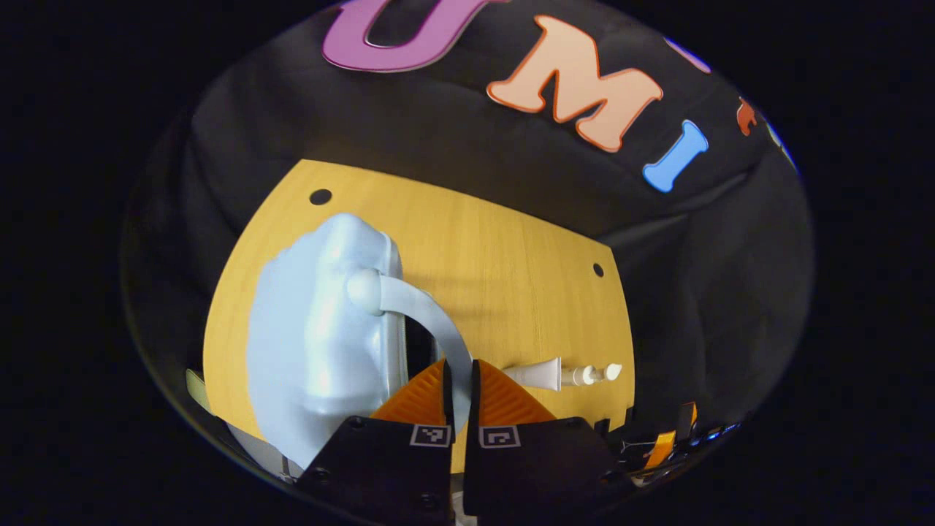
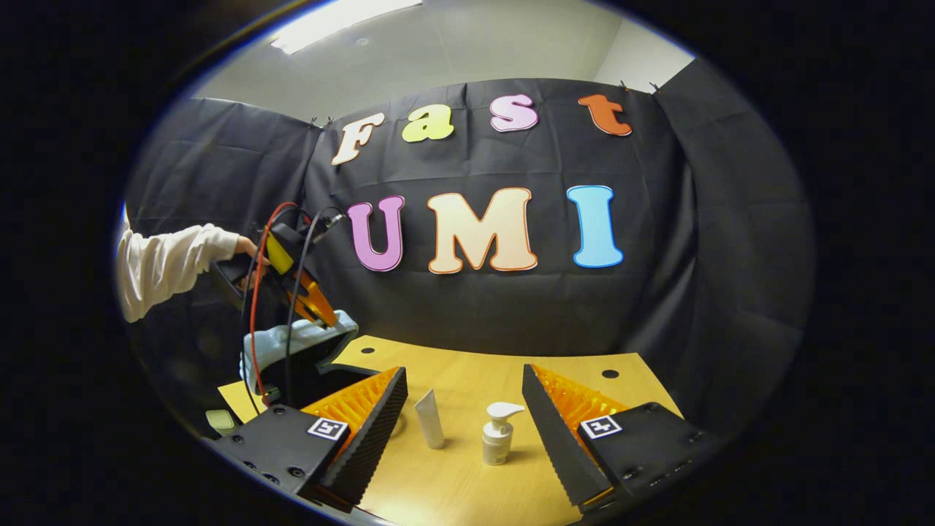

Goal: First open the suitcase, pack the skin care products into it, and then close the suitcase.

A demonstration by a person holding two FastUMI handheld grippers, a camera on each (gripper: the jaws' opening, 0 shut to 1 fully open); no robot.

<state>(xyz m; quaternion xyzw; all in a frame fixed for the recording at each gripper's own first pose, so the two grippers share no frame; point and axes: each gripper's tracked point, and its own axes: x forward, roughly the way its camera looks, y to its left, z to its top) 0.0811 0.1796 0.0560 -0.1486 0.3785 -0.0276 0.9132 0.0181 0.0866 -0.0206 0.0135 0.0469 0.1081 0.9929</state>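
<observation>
left gripper [image 1: 459, 383] clamped on suitcase handle [image 1: 431, 318], lid [image 1: 321, 336] raised. right gripper [image 2: 460, 409] wide open, holding nothing; tube [image 2: 429, 418], pump bottle [image 2: 498, 435] upright on surface [image 2: 453, 475] between its fingers.

- I see a wooden table [image 2: 467, 482] with small dark holes near its edges.
- On it: a pale-blue suitcase [image 1: 314, 351], a white tube [image 2: 429, 418], a pump bottle [image 2: 497, 434] just beside.

Pale blue suitcase [image 1: 321, 343] with matching pale blue handle [image 1: 431, 321] ahead of the left gripper, white tube [image 2: 429, 418] and white pump bottle [image 2: 498, 432] ahead of the right gripper, yellow wood-grain table [image 2: 467, 467], cream sleeve [image 2: 168, 267], black cloth wall [image 2: 657, 292]
</observation>
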